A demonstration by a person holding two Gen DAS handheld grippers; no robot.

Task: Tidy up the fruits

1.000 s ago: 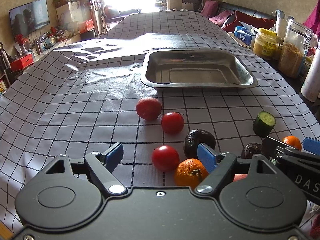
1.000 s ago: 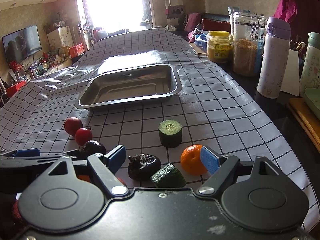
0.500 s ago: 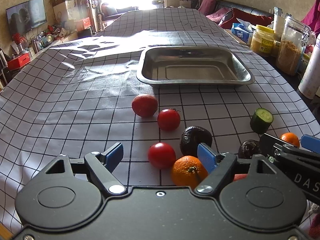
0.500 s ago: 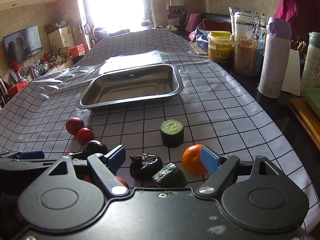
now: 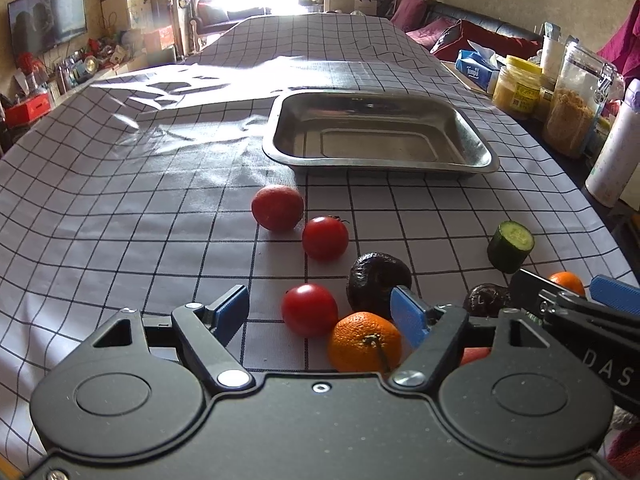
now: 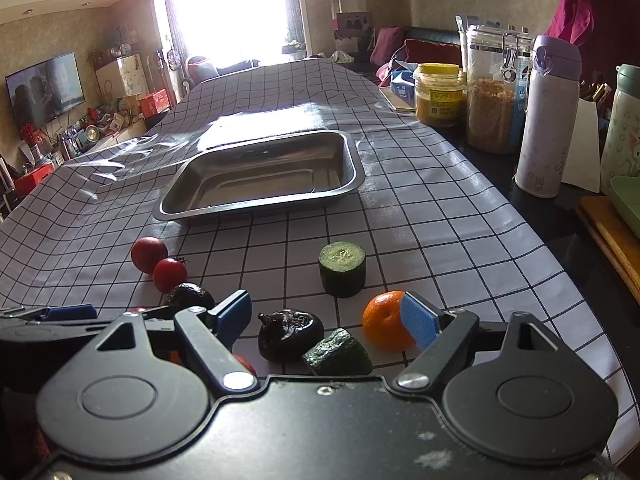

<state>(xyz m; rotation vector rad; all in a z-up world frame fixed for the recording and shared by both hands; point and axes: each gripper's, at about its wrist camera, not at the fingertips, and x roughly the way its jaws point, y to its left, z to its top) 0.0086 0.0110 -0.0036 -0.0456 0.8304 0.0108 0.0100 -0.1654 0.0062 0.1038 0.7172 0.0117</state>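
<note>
Starting at my left gripper (image 5: 320,312), I have its blue fingers (image 5: 408,314) spread wide and holding nothing, low over the checked tablecloth (image 5: 120,200). Between them sit a red tomato (image 5: 309,309) and an orange (image 5: 365,342), which look to be touching; a dark wrinkled fruit (image 5: 378,282) sits just behind, against the right finger. My worry is that closing from here catches two fruits at once, or that the finger nudges the dark fruit and sends the round ones rolling.

My right gripper (image 6: 326,316) is also spread and empty. In its span lie a second dark fruit (image 6: 290,334) and a cucumber wedge (image 6: 338,354), with a small orange (image 6: 384,320) pressed up beside the right finger. Cucumber is no fruit, so grabbing it would spoil the sort, and the orange could be knocked toward the table edge.

Both tools are close side by side, so I judge a collision likely if I move them together.

Further out stand a cucumber stub (image 6: 342,274) and two more tomatoes (image 5: 325,238), near each other. Beyond them the steel tray (image 5: 280,128) waits empty; no fruit is in it yet.
</note>
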